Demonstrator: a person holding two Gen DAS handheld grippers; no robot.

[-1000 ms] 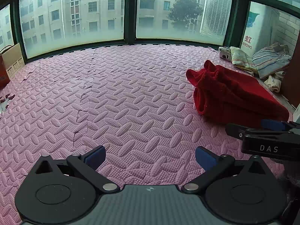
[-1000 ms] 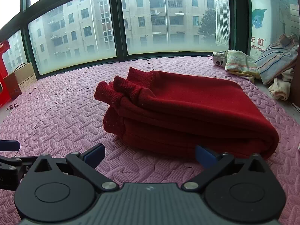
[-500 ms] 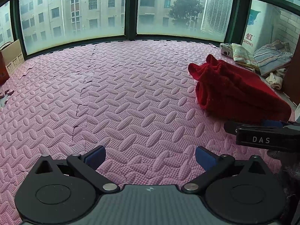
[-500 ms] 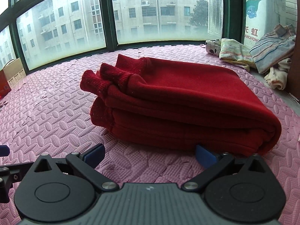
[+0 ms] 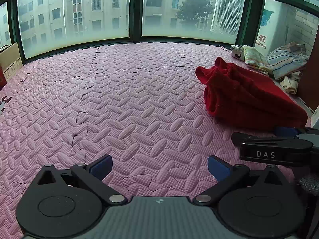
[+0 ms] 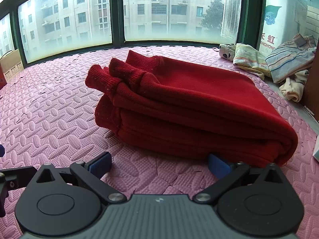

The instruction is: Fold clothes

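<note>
- Right, both of my tools are spread wide and carrying nothing: left gripper [image 5: 158, 164] hovers over bare pink foam mat [image 5: 123, 103], right gripper [image 6: 158, 162] sits low, just in front of the cloth.
- Red sweater [image 6: 191, 107] lies on the mat in a thick, layered bundle, already doubled over several times by the look of it, ribbed cuffs [image 6: 111, 75] poking out at its left end.
- From the left wrist view, the same sweater [image 5: 243, 95] is off to my right, well apart from the left fingers, with the right gripper [image 5: 273, 145] showing side-on between.
- My right-side blue pad [image 6: 218, 164] is right up at the bundle's near edge; touching or just shy, I can't tell.
- Handling call: heavy knit, soft and floppy, no stiffness at all. It should grip well on the pads, not slippery, not fragile, but the layers will slide over each other and sag if I lift from one point only.
- Where I'd bite: the rounded folded edge [image 6: 283, 139] at the near right, pinching all the layers together, with the left tool coming across to the cuff end to share the weight.
- Risk: catching only the top layer would peel the stack open.
- Other clothes pile [image 6: 279, 63] waits at the far right by the wall.
</note>
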